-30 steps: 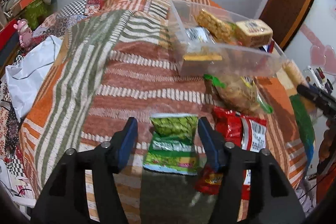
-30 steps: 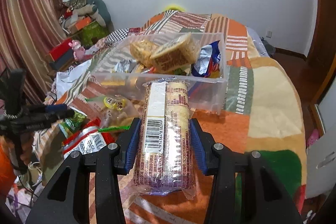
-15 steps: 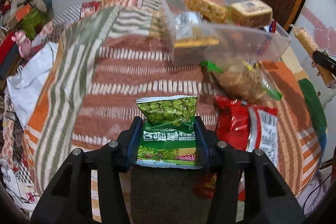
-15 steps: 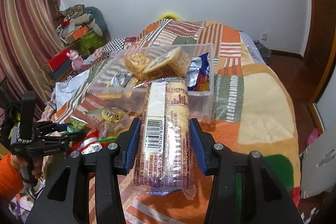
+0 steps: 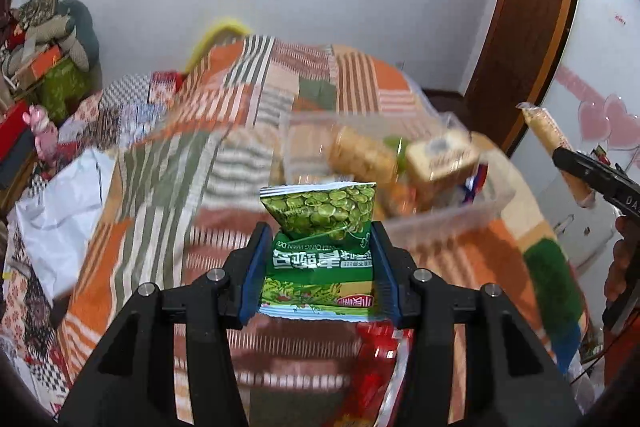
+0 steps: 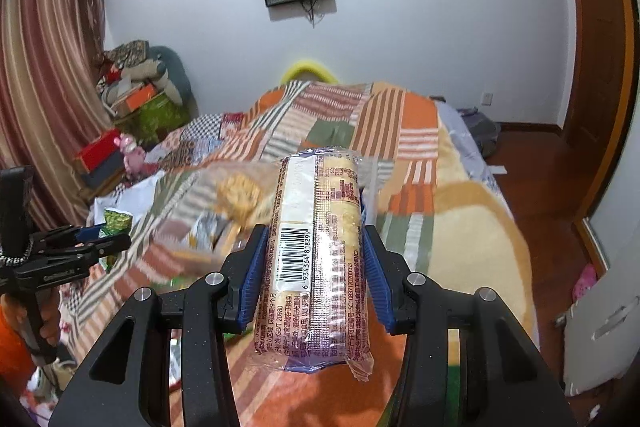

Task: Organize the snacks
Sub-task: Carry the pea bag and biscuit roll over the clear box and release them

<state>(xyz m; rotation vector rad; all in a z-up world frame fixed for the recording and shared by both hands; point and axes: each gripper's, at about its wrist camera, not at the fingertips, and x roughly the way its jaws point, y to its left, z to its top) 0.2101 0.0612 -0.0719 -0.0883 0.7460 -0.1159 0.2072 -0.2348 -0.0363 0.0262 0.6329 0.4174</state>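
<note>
Left wrist view shows my left tool (image 5: 318,269) clamped on the green pea packet (image 5: 320,251), its blue pads pressing both long edges, the packet's top flaring free toward 12 o'clock. The clear bin (image 5: 448,223) of snacks sits on the bed (image 5: 168,163) just beyond, toward 1 o'clock from the packet. In the right wrist view my right tool (image 6: 316,271) is closed around the cracker sleeve (image 6: 316,259), which runs lengthwise between the pads and pokes out at both ends; the bin lies at 10 o'clock of it, blurred.

I judge both loads are being carried to the bin. To do it well I should bring each one over the bin's open mouth before letting go, one at a time, clear of the snacks already heaped inside, and keep the thin packet from slipping.
</note>
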